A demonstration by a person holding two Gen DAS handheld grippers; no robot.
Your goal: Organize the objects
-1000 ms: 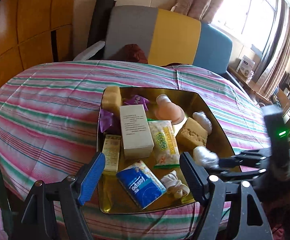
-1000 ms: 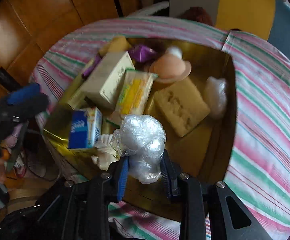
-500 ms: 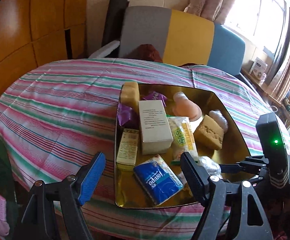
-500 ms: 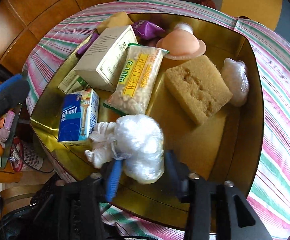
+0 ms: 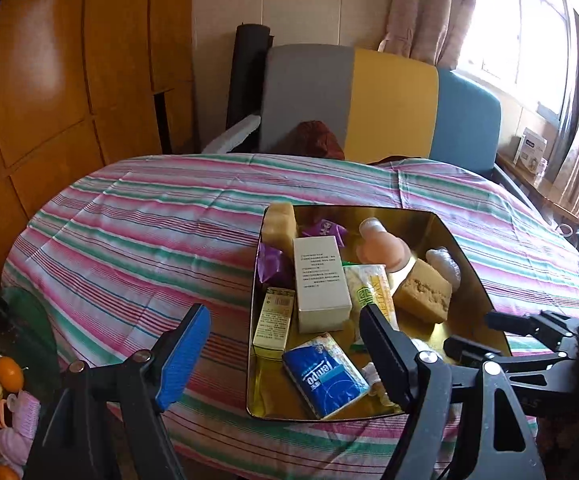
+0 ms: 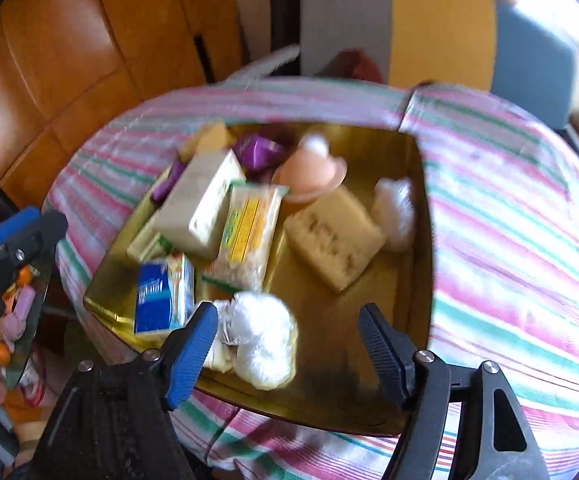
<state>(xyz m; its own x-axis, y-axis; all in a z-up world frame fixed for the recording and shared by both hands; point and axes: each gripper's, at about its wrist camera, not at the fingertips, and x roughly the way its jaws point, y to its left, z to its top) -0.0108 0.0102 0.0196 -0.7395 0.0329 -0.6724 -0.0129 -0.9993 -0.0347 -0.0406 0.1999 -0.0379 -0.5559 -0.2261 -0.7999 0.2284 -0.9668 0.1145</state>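
Hovering over the near rim of the gold tray (image 6: 421, 240) with the right tool (image 6: 287, 316): jaws just opening, now well apart, pressing on nothing. Lying between them in the lower middle of the right wrist view, a crumpled clear plastic bundle (image 6: 261, 336), down inside the tray's near corner, close by the blue finger (image 6: 189, 352) and clear of the black one. Just left of the bundle, a blue tissue pack (image 6: 161, 296); above it, a snack bag (image 6: 249, 232), a white box (image 6: 201, 208), a tan sponge (image 6: 333, 236), a pink cap-shaped thing (image 6: 309, 176) and a second plastic bundle (image 6: 393, 212) at the tray's right wall. Resting under all of this, a table in striped cloth (image 5: 149, 220). Gaping wide at the bottom of the left wrist view, the left tool (image 5: 285, 314), gripping nothing, above the tray's near left edge.
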